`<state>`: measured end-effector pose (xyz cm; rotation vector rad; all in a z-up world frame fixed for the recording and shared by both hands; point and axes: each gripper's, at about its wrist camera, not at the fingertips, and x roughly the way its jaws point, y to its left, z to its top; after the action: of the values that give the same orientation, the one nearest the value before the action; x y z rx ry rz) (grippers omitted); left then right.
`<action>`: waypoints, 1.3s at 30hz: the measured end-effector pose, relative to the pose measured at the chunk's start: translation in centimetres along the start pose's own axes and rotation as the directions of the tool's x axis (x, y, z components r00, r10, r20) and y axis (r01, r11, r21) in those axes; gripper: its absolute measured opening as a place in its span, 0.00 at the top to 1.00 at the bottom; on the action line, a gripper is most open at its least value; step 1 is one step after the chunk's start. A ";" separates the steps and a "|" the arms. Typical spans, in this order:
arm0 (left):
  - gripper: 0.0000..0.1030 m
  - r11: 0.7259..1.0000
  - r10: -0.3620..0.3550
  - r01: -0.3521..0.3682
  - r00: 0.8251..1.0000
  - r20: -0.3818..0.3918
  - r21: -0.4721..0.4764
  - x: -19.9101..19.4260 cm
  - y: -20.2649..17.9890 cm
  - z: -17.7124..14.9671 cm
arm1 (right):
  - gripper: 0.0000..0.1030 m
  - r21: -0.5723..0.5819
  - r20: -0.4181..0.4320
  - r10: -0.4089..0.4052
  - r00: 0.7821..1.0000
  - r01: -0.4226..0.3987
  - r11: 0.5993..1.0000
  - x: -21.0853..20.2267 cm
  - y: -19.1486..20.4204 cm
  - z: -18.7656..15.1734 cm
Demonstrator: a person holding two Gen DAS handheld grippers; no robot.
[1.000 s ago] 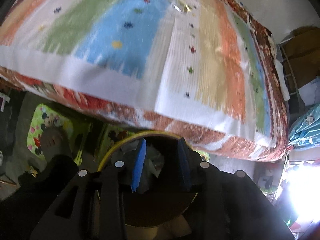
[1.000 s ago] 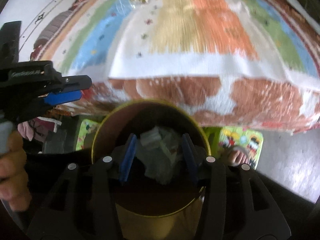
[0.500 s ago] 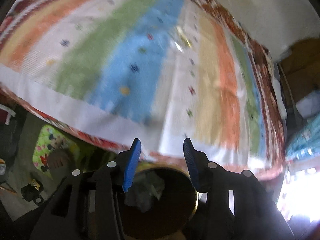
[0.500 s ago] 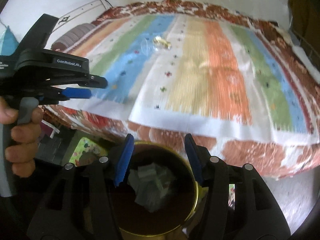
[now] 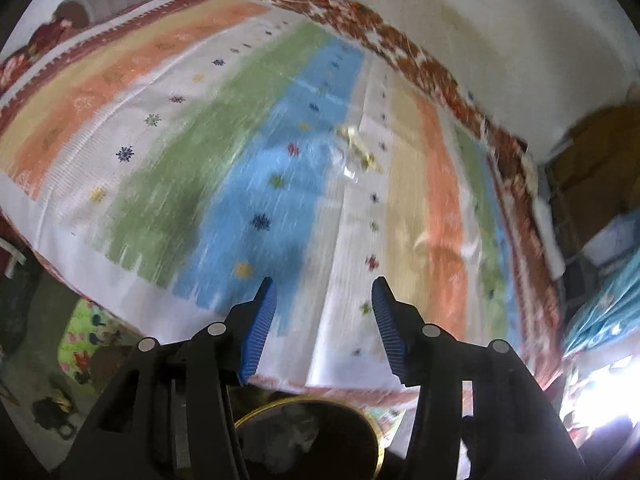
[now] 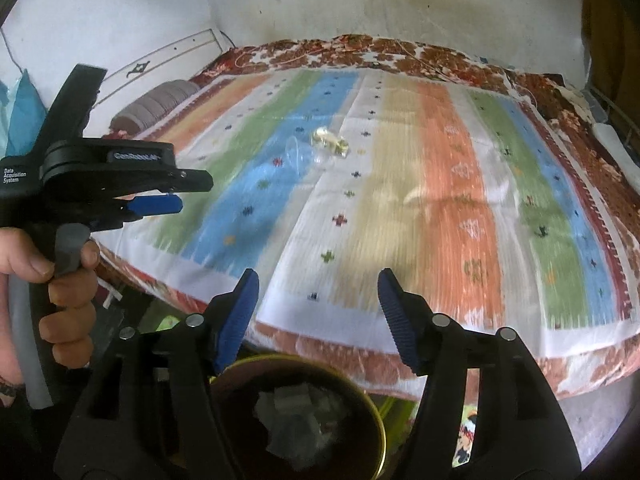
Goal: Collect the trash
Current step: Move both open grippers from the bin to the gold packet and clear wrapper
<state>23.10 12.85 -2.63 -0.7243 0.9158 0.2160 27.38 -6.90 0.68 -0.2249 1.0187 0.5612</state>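
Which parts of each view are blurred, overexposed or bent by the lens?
Left wrist view: striped bedspread smeared by motion blur, window glare blown out bottom right. Right wrist view: sharper, though the gold wrapper stays soft; fisheye bows the bed edge.

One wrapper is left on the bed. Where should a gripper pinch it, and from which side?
Probably from above, closing across the gold wrapper at its crumpled, raised middle. It lies flat on the striped bedspread beside clear plastic, so a side approach would snag cloth.

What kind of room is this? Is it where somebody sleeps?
Most likely a bedroom. A wide bed with a striped bedspread fills the view, a grey bolster pillow lies at its far end, and a cartoon floor mat sits beside the bed.
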 end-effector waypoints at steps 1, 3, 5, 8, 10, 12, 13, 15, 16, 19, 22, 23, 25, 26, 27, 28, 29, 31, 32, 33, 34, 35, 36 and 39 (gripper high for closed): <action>0.52 1.000 -0.014 0.014 1.000 0.000 -0.014 0.2 0.2 0.3 | 0.41 0.000 0.003 -0.001 1.000 0.001 1.000 0.2 0.0 0.3; 0.52 0.999 -0.028 0.028 1.000 0.005 -0.027 0.5 0.3 1.0 | 0.41 0.003 0.009 0.014 1.000 -0.014 1.000 0.7 -0.4 1.1; 0.51 0.998 -0.055 0.055 0.998 0.005 -0.027 1.1 0.1 1.6 | 0.41 0.007 0.016 0.016 1.000 -0.016 1.000 1.2 -0.7 1.8; 0.49 0.996 -0.089 0.089 0.996 0.009 -0.015 1.8 -0.4 2.3 | 0.41 0.012 0.031 0.021 0.999 -0.021 1.000 2.1 -1.4 3.0; 0.47 0.995 -0.094 0.095 0.995 0.020 -0.010 2.2 -0.6 2.7 | 0.40 0.009 0.043 0.021 0.999 -0.021 1.000 2.7 -1.8 3.7; 0.47 0.995 -0.101 0.102 0.995 0.019 -0.016 3.0 -0.6 3.3 | 0.37 0.001 0.053 0.017 0.998 -0.017 1.000 3.2 -1.9 4.2; 0.47 0.994 -0.107 0.107 0.994 0.016 -0.021 3.4 -0.6 3.5 | 0.35 -0.004 0.060 0.011 0.998 -0.011 1.000 3.6 -2.1 4.5; 0.47 0.993 -0.115 0.115 0.993 0.012 -0.032 4.1 -0.4 3.9 | 0.35 -0.010 0.066 0.008 0.998 -0.007 1.000 4.5 -2.3 5.1; 0.46 0.991 -0.125 0.125 0.992 0.009 -0.038 4.4 -0.3 4.1 | 0.35 -0.012 0.067 0.010 0.998 -0.009 1.000 4.8 -2.4 5.3; 0.46 0.984 -0.170 0.169 0.986 -0.001 -0.049 5.4 -0.3 4.8 | 0.35 0.005 0.061 0.040 0.997 -0.040 0.999 6.4 -3.0 6.1; 0.43 0.984 -0.173 0.173 0.985 0.004 -0.036 6.2 -0.4 5.4 | 0.35 0.010 0.063 0.051 0.997 -0.051 0.999 7.8 -3.6 6.7; 0.41 0.984 -0.174 0.174 0.985 0.004 -0.039 6.4 -0.3 5.5 | 0.33 0.011 0.061 0.054 0.997 -0.055 0.998 8.3 -3.8 6.9; 0.36 0.981 -0.184 0.183 0.983 -0.002 -0.070 6.9 0.1 5.8 | 0.29 0.009 0.060 0.058 0.997 -0.058 0.998 9.2 -4.0 7.2; 0.36 0.973 -0.209 0.207 0.978 -0.011 -0.105 7.2 0.4 6.0 | 0.27 0.006 0.061 0.056 0.997 -0.056 0.998 9.5 -4.0 7.4; 0.34 0.965 -0.230 0.226 0.973 -0.015 -0.130 7.4 0.7 6.3 | 0.27 0.001 0.062 0.055 0.997 -0.055 0.998 9.9 -4.1 7.6; 0.33 0.959 -0.246 0.241 0.969 -0.014 -0.149 7.6 0.9 6.5 | 0.25 -0.001 0.063 0.056 0.996 -0.056 0.998 10.2 -4.1 7.8; 0.31 0.956 -0.253 0.248 0.967 -0.009 -0.157 7.9 1.0 6.7 | 0.22 -0.003 0.063 0.057 0.996 -0.057 0.998 10.6 -4.2 8.0; 0.30 0.954 -0.260 0.255 0.966 -0.008 -0.155 8.4 1.0 7.0 | 0.18 -0.004 0.063 0.060 0.996 -0.060 0.998 11.4 -4.3 8.5; 0.30 0.953 -0.265 0.261 0.964 -0.010 -0.156 8.8 0.9 7.2 | 0.17 -0.004 0.061 0.064 0.996 -0.064 0.998 11.9 -4.4 8.7; 0.30 0.950 -0.273 0.268 0.962 -0.010 -0.158 9.1 0.9 7.4 | 0.15 -0.005 0.059 0.065 0.996 -0.064 0.998 12.4 -4.5 8.9; 0.30 0.948 -0.282 0.277 0.959 -0.010 -0.160 9.5 0.9 7.5 | 0.13 -0.007 0.057 0.064 0.996 -0.064 0.998 12.7 -4.5 9.1; 0.30 0.945 -0.289 0.284 0.957 -0.007 -0.161 9.8 1.0 7.7 | 0.13 -0.009 0.057 0.064 0.996 -0.064 0.998 13.1 -4.5 9.2; 0.30 0.944 -0.291 0.287 0.957 -0.002 -0.160 10.1 1.0 7.9 | 0.13 -0.012 0.054 0.067 0.996 -0.066 0.998 13.6 -4.6 9.4; 0.30 0.944 -0.295 0.291 0.956 0.001 -0.154 10.9 1.2 8.6 | 0.11 -0.013 0.043 0.068 0.997 -0.067 0.998 14.8 -4.7 9.6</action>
<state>34.72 17.96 -8.37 -0.9964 0.8064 0.0135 42.96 -1.71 -7.31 -0.1879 0.9840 0.6306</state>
